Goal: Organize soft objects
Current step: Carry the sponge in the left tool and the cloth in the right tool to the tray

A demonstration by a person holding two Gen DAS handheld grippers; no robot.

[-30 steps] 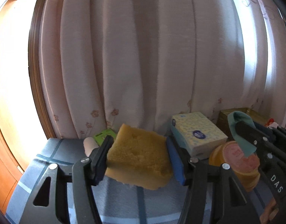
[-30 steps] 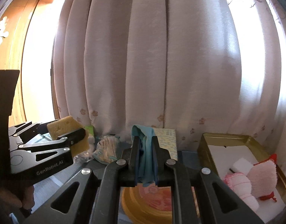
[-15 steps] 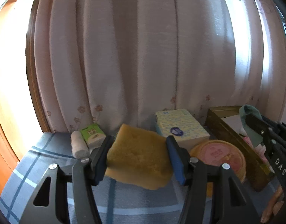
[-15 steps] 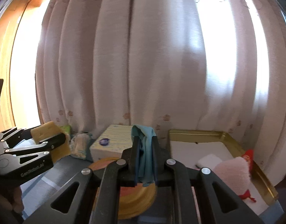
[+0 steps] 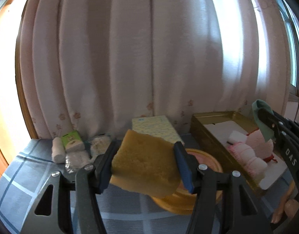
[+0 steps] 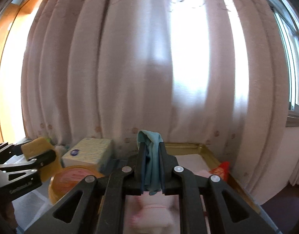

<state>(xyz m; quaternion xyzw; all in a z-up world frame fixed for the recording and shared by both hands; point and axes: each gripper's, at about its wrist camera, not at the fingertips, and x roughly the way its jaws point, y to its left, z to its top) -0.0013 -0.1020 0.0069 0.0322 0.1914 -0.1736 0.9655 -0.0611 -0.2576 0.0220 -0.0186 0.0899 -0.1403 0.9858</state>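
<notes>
Progress looks partial to us. Largest first: the gold tray [image 5: 200, 124] sits at about 3 o'clock of the left view, and already holds a white block [image 5: 236, 136], a pink plush [image 5: 247, 156] and something red [image 5: 270, 158], so we judge some soft things sorted. Next, the tissue box [image 5: 155, 125] stands at 12 o'clock behind our left load, with a round yellow lid [image 5: 206, 160] just in front of it; neither seems part of the sorting. Our left gripper [image 5: 145, 160] is clamped on a yellow sponge [image 5: 143, 163], carried clear of the cloth-covered table [image 5: 22, 167]. Our right gripper [image 6: 151, 167] is pinched nearly flat on a teal cloth [image 6: 150, 156], over the tray's near end, the plush blurred beneath. Both loads are not yet set down. Smallest, at 9 o'clock on the table: a green packet [image 5: 72, 142], a white roll [image 5: 57, 153] and some wrapped bundles [image 5: 76, 159], still waiting, as we read it.
</notes>
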